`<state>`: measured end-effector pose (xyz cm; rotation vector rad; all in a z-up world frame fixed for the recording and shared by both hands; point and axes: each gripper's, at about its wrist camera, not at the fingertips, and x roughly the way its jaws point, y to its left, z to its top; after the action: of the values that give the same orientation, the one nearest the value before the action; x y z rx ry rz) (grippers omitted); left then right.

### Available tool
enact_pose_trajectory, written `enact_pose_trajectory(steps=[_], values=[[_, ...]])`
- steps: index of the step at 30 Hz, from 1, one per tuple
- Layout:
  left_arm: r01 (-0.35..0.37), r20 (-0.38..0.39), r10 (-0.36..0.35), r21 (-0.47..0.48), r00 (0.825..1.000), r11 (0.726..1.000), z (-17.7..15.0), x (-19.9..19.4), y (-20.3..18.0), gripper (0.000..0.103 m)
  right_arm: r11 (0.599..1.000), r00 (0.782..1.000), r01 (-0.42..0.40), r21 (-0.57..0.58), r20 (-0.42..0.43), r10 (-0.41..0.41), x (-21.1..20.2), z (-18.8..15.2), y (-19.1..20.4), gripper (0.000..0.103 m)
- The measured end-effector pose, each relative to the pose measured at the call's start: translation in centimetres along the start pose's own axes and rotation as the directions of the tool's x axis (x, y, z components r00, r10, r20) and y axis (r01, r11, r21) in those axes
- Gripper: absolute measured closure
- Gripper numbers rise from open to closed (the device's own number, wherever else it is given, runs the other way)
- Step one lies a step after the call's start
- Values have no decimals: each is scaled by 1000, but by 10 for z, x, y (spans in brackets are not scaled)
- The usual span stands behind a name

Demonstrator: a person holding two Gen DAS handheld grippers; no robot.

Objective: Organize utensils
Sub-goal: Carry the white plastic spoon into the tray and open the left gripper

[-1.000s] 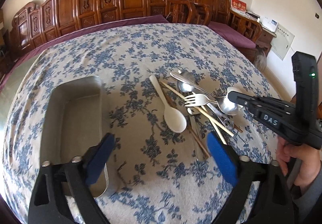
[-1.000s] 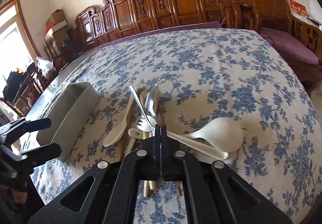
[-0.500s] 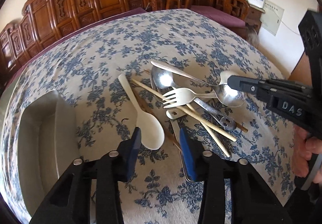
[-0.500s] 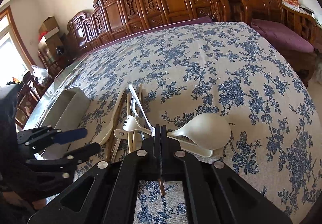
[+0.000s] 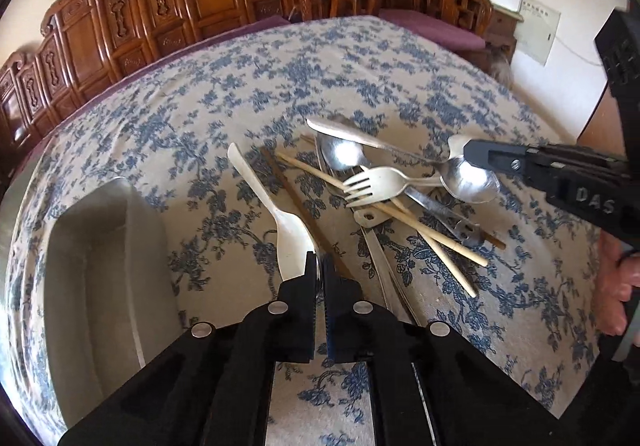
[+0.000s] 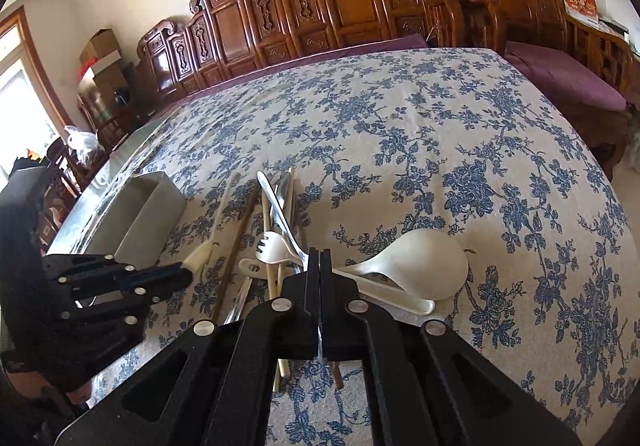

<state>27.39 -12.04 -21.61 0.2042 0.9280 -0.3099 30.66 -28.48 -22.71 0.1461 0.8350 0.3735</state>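
A pile of utensils lies on the blue-flowered tablecloth (image 5: 280, 77). My left gripper (image 5: 318, 258) is closing on the bowl of a white plastic spoon (image 5: 260, 189), and its pads press on the bowl's edge. The spoon's handle points away to the upper left. In the right wrist view the left gripper (image 6: 186, 274) holds that white spoon (image 6: 200, 252) at the left. My right gripper (image 6: 320, 252) is shut on a metal spoon (image 6: 276, 201). From the left wrist view the right gripper (image 5: 466, 153) pinches the metal spoon (image 5: 472, 185) at its bowl.
A white fork (image 5: 372, 185), pale chopsticks (image 5: 432, 238), a dark chopstick (image 5: 304, 213), a second metal spoon (image 5: 344, 155) and a big white ladle (image 6: 424, 266) lie crossed in the pile. A metal tray (image 5: 100, 266) stands at the left. Carved wooden chairs (image 6: 340, 5) line the far side.
The left gripper moved forward and down over the white spoon and went from wide open to shut on its bowl. The right gripper stayed shut on the metal spoon.
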Motion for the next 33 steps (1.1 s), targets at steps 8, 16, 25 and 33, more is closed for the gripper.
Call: enact_pose_trajectory(steps=[8,16,25,33], values=[[13,36,-12,-42,999,999,-8,-32,23,101,1000,1000,-2,-21,11,2,-4,2,13,102],[15,81,-10,-59,997,998,-9,-67,48,101,998,1000,-12,-54,20,13,-10,0,38,102],[33,63,-28,-82,998,996,-27,-86,78,101,997,998,-51,-66,32,53,-18,0,59,102],[59,7,-58,-154,998,986,-47,-71,112,101,994,997,-75,-85,27,77,-20,-2,77,102]])
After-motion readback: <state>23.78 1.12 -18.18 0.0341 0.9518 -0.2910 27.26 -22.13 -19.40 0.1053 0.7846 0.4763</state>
